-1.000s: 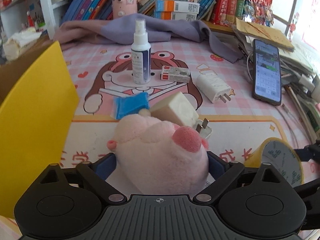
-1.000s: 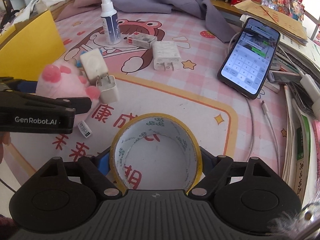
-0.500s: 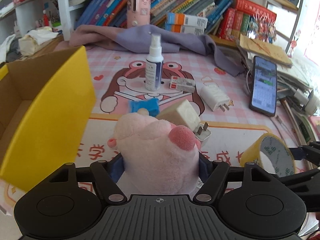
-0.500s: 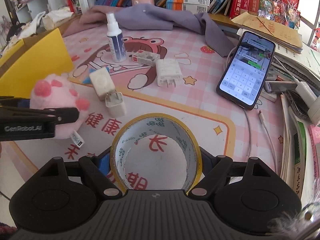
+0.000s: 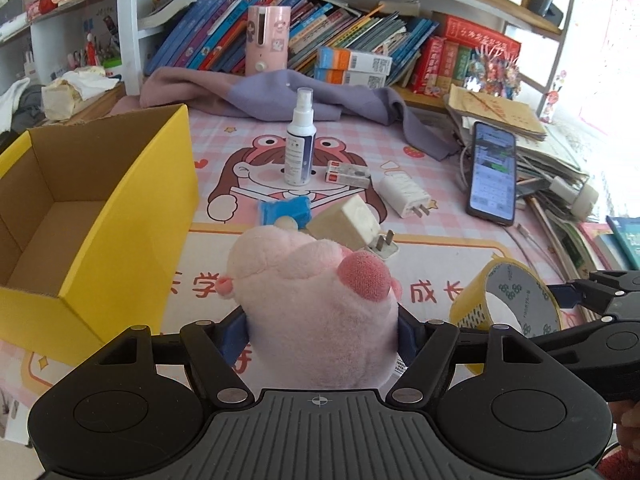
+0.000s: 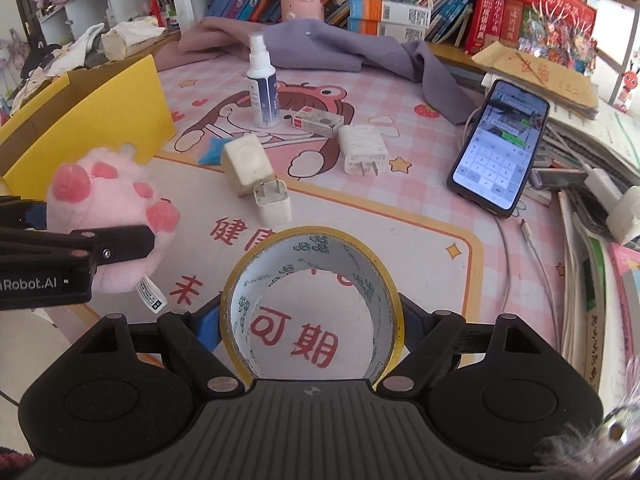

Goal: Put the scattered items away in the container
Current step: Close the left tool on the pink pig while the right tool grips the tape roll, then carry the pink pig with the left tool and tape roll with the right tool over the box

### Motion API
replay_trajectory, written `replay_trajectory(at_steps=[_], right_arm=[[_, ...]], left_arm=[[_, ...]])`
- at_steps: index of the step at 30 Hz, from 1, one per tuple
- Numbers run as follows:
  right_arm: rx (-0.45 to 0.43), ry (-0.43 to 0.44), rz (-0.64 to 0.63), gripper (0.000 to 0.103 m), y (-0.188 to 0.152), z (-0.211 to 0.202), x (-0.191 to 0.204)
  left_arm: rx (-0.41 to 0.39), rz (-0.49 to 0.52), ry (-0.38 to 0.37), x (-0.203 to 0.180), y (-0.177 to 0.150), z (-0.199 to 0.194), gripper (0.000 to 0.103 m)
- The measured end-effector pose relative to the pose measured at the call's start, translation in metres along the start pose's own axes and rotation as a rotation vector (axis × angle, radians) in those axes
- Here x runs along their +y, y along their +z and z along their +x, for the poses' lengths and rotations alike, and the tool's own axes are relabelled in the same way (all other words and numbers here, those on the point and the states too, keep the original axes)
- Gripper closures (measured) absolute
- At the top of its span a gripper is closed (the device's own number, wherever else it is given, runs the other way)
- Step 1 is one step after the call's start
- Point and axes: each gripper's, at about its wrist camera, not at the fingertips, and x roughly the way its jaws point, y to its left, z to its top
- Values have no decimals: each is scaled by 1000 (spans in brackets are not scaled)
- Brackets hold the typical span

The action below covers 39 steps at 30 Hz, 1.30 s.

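Observation:
My left gripper (image 5: 320, 332) is shut on a pink plush toy (image 5: 316, 304) and holds it above the mat, right of the open yellow box (image 5: 120, 208). The toy also shows in the right wrist view (image 6: 108, 208), with the box (image 6: 120, 108) behind it. My right gripper (image 6: 310, 320) is shut on a roll of yellow tape (image 6: 310, 300), also seen in the left wrist view (image 5: 508, 304). On the mat lie a spray bottle (image 5: 300, 140), a small red-and-white box (image 5: 346, 174), a white charger (image 5: 404, 196), a blue item (image 5: 284, 210) and two more plugs (image 6: 256, 176).
A phone (image 5: 492, 172) lies at the right beside stacked papers and cables (image 5: 560, 184). A purple cloth (image 5: 280, 96) and a row of books (image 5: 360, 56) stand at the back. A pink canister (image 5: 267, 40) stands on the cloth.
Both grippers have risen and pulled back with the plush toy and the tape held. The inside of the yellow box has come into the left wrist view.

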Motion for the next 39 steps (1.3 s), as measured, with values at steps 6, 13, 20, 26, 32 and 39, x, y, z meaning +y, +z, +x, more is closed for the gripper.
replay_trajectory(at_steps=[6, 13, 20, 26, 32, 39], right_arm=[[-27, -32, -2, 21, -7, -16, 20], [-46, -61, 13, 21, -21, -35, 57], [-63, -88, 22, 21, -41, -57, 107], [-79, -100, 42, 21, -58, -70, 148], [-82, -83, 50, 21, -69, -75, 187], [-88, -49, 16, 21, -71, -76, 227]], left_arm=[[-32, 29, -37, 8, -10, -19, 31], [-52, 60, -82, 29, -29, -48, 31], [-59, 72, -107, 62, -51, -82, 31], [-63, 101, -121, 87, -69, -107, 31], [-57, 107, -103, 117, -86, -128, 31], [-66, 69, -64, 151, -99, -148, 31]])
